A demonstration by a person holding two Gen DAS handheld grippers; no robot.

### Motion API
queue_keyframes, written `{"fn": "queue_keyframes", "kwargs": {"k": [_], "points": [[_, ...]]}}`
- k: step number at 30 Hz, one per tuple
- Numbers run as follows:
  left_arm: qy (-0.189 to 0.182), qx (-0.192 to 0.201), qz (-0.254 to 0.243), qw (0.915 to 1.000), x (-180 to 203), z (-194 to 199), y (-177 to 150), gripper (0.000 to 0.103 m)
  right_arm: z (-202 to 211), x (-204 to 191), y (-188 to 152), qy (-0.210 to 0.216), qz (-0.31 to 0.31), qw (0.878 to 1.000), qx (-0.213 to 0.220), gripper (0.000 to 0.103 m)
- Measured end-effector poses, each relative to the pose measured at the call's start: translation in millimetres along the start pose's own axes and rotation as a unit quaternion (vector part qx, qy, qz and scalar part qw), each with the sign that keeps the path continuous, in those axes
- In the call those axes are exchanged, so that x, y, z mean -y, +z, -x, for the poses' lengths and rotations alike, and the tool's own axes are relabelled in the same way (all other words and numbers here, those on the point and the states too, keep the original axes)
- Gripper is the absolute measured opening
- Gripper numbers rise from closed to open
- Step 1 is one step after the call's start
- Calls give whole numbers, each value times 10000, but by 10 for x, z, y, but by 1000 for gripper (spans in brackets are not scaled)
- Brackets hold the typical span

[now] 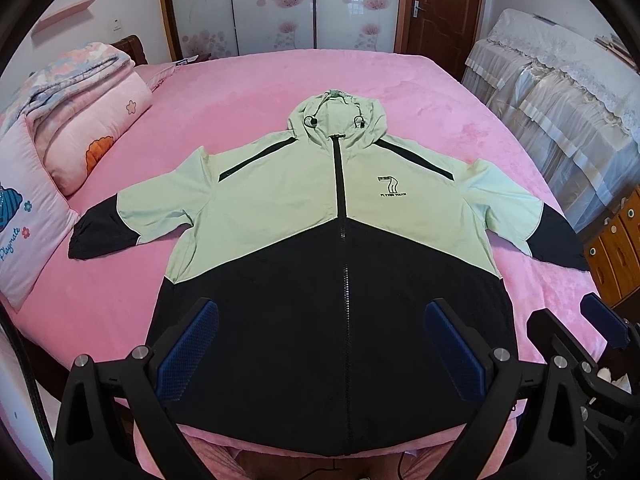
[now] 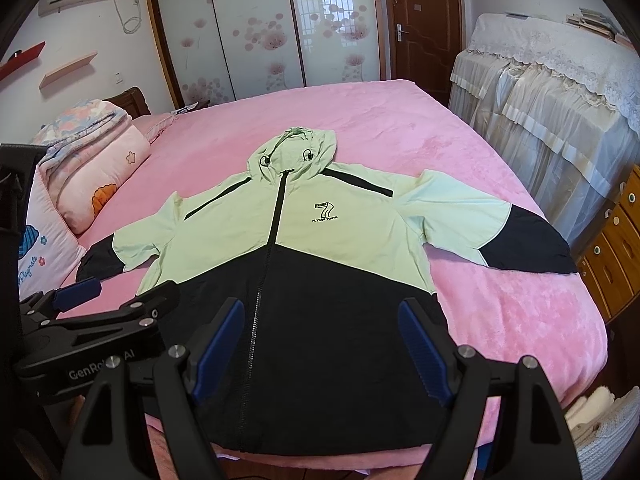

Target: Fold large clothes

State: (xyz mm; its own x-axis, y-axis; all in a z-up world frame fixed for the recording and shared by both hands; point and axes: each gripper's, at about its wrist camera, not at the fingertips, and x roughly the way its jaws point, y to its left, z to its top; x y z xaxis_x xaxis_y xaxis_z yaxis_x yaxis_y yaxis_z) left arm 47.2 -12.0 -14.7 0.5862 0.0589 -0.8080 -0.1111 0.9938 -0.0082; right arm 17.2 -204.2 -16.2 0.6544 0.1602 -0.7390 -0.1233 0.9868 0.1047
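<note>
A light green and black hooded zip jacket (image 1: 288,200) lies flat, front up, on the pink bed (image 1: 380,80), sleeves spread to both sides, hood at the far end. It also shows in the right wrist view (image 2: 340,248). My left gripper (image 1: 322,312) is open and empty, held above the jacket's black hem. My right gripper (image 2: 320,312) is open and empty above the hem, to the right of the left one. The right gripper shows in the left wrist view (image 1: 576,320), and the left gripper shows in the right wrist view (image 2: 128,292).
Folded quilts (image 1: 80,112) and a pink pillow (image 1: 24,216) lie on the bed's left side. A lace-covered piece of furniture (image 2: 552,112) and wooden drawers (image 2: 616,248) stand to the right. Wardrobe doors (image 2: 248,28) and a brown door (image 2: 420,20) are behind.
</note>
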Motion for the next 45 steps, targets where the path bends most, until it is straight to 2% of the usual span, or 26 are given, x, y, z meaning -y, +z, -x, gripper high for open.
{"fn": "queue_keyframes", "kwargs": {"k": [20,27,36,40,45], "points": [[-10,-7,-42,10000,113,60,-70,102,49,55,-47,102,-40,9999,-27,80],[-35,154,-193,9997,246,169,-34,102,81,106,-75,137,-51,9999,-41,80],[-140,684,-530,9962,493,456,313,102,275,386,80,140,-52,9998,157,80],[-192,923,-631,9935,652,526,503,102,365,621,203,-51,-166,9993,343,80],[-283,1035,-731,9915,906,459,709,102,371,1024,304,-404,-419,9973,437,80]]}}
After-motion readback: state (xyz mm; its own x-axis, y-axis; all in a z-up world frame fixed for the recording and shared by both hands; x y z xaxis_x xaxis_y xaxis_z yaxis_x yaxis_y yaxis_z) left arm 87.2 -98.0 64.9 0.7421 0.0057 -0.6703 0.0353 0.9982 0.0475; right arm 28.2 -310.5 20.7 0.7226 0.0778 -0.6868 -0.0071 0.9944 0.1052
